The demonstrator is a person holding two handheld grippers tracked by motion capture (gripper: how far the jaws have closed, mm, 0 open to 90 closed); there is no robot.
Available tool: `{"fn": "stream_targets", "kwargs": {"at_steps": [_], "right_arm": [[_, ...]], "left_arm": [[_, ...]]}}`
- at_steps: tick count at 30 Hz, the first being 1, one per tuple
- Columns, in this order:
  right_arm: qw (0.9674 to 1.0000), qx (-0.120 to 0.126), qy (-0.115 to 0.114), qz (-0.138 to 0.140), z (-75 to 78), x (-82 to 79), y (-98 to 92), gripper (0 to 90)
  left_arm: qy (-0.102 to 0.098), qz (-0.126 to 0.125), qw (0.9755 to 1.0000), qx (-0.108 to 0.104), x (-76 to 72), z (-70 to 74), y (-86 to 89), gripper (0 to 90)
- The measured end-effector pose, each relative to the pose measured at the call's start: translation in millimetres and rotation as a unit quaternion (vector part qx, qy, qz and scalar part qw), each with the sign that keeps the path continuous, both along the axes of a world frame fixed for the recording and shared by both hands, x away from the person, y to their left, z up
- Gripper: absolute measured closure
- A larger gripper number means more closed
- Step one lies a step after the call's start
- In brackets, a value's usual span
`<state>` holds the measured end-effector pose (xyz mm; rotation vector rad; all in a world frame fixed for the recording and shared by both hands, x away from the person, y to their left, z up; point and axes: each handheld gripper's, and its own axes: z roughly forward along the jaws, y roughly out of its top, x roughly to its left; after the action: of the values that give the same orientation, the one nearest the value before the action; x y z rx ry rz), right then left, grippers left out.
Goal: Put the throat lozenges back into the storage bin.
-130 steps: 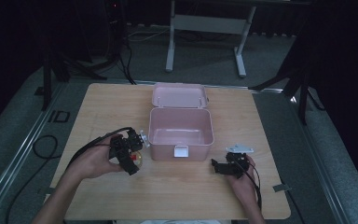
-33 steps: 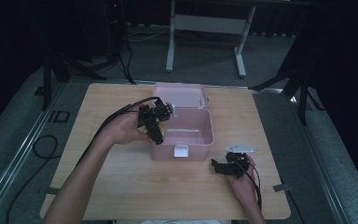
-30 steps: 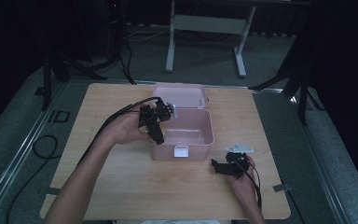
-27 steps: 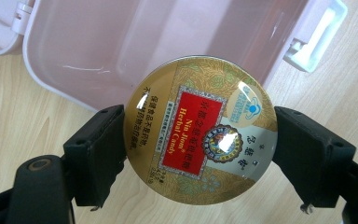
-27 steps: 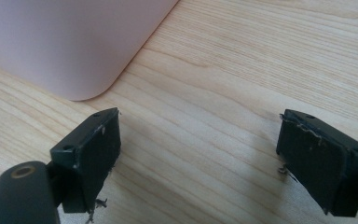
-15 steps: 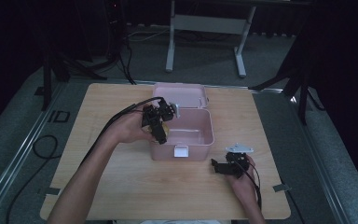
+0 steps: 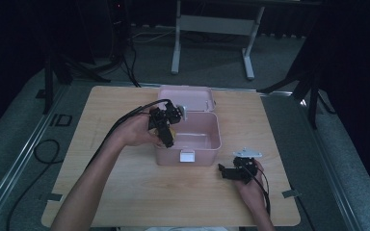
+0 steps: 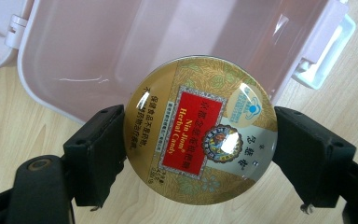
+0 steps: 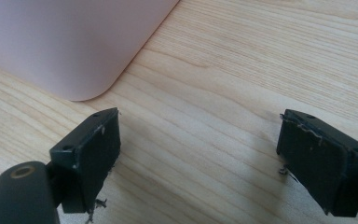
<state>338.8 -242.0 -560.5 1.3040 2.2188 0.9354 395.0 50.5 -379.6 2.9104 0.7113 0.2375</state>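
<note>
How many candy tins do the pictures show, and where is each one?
1. The round candy tin is clamped in the left gripper, held above the left edge of the open pink box. The box floor looks bare; part of it is hidden.

Looking along my right tool (image 9: 198, 154) here — both black jaws come up from the bottom and stand wide apart with just bare wood between them. Their pads look scuffed, with little frayed bits hanging off the edges. The tabletop (image 9: 242, 79) is light wood with the grain running across. Up in the top left there's the rounded corner of the pink box (image 9: 70, 42) — near my left-hand jaw, not touching it.
</note>
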Motion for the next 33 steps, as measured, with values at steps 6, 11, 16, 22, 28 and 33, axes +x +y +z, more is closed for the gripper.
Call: {"fn": "stream_targets", "kwargs": {"at_steps": [6,11,16,22,28,33], "right_arm": [[1.0000,0.000,0.000,0.000,0.0,0.0,0.0,13.1],[1.0000,0.000,0.000,0.000,0.0,0.0,0.0,13.1],[1.0000,0.000,0.000,0.000,0.0,0.0,0.0,13.1],[1.0000,0.000,0.000,0.000,0.0,0.0,0.1,13.0],[1.0000,0.000,0.000,0.000,0.0,0.0,0.1,13.0],[1.0000,0.000,0.000,0.000,0.0,0.0,0.1,13.0]], "left_arm": [[0.000,0.001,1.0000,-0.001,0.9,-0.4,-0.3,20.9],[0.000,0.000,1.0000,-0.001,1.2,-0.4,-1.4,20.9],[0.000,0.001,1.0000,-0.005,1.5,-0.6,-2.8,20.5],[-0.014,0.008,0.9997,-0.017,1.4,4.9,0.1,15.3],[-0.023,0.015,0.9995,-0.018,1.2,6.3,8.6,16.0],[-0.025,0.030,0.9988,-0.029,-0.3,6.5,24.0,20.4]]}}
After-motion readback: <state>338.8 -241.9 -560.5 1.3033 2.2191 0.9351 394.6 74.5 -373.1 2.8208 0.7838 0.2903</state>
